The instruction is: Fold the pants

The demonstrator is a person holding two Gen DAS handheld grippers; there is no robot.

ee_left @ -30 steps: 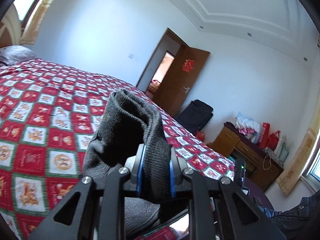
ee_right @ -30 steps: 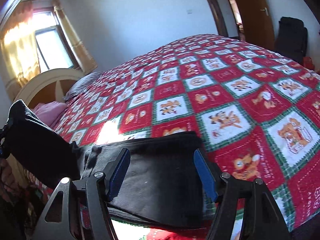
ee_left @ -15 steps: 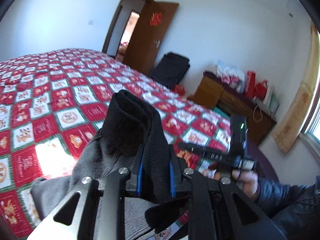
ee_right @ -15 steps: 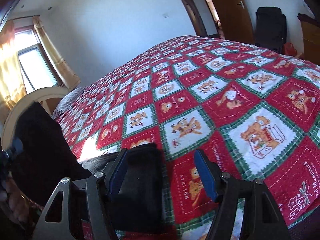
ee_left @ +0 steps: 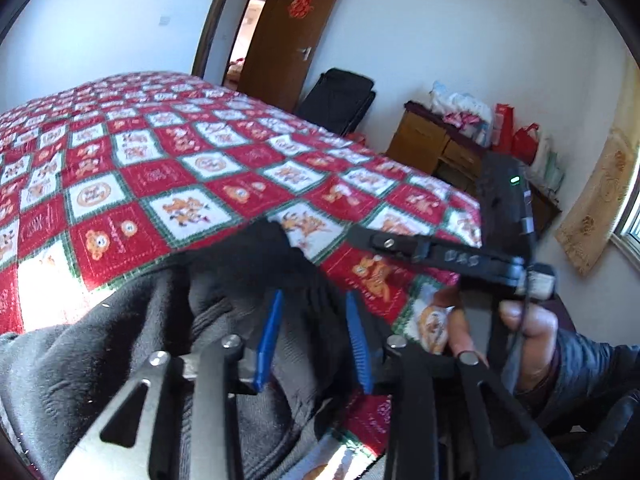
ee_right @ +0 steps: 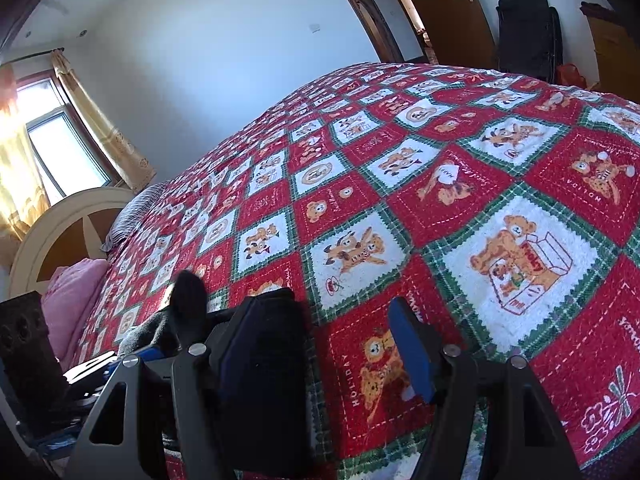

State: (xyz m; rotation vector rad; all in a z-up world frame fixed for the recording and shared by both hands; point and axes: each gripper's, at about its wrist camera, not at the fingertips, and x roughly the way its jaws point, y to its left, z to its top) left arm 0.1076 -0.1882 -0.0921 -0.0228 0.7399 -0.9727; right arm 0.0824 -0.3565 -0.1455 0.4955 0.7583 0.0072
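Note:
Dark grey pants (ee_left: 120, 360) lie bunched on the near edge of the bed. A black ribbed end of them runs between the blue pads of my left gripper (ee_left: 313, 340), whose jaws are opening and no longer pinch the cloth. My right gripper (ee_right: 332, 344) stands open over the quilt, and a dark fold of the pants (ee_right: 264, 344) covers its left finger. In the left wrist view the right gripper (ee_left: 440, 256) shows at the right, held by a person's hand (ee_left: 528, 332). The black cuff (ee_right: 188, 300) sticks up at the lower left of the right wrist view.
A red, white and green patchwork quilt (ee_right: 440, 184) covers the bed. A pink pillow (ee_right: 72, 304) and the headboard (ee_right: 52, 232) are at the left. A wooden cabinet (ee_left: 436, 148) with bags, a black suitcase (ee_left: 340, 100) and an open door (ee_left: 292, 32) stand beyond the bed.
My left gripper swung right and came down towards the bed, and its pads spread apart off the pants. The fold between the right gripper's fingers slid left, baring the quilt.

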